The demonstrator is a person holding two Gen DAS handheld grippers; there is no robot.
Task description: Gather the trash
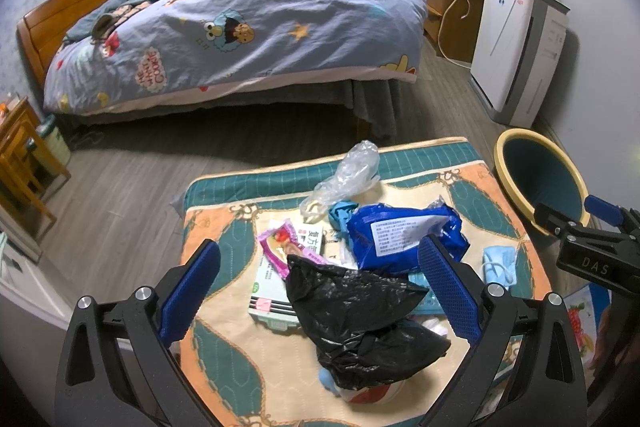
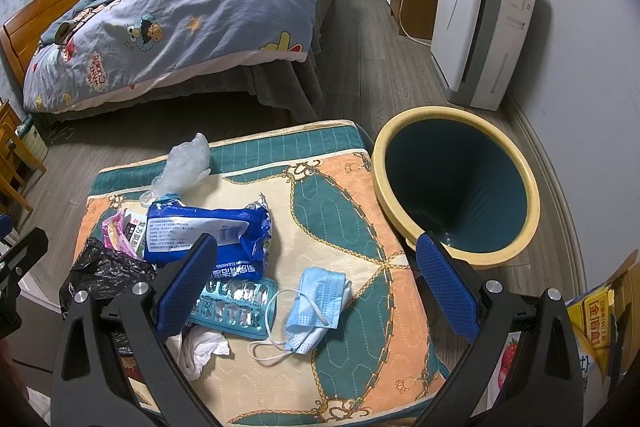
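- We hold our left gripper (image 1: 320, 279) with its jaws spread wide and gripping nothing, above a crumpled black bag (image 1: 360, 319).
- Our right gripper (image 2: 316, 285) is just as wide open and empty, over a blue face mask (image 2: 316, 311) and a pill sheet (image 2: 236, 303).
- The trash lies on a patterned cloth (image 2: 352, 227): a blue wipes pack (image 2: 208, 231), a clear bag (image 2: 184, 167), a white tissue (image 2: 200, 347).
- The bin (image 2: 456, 187) stands just beside the cloth's right edge.
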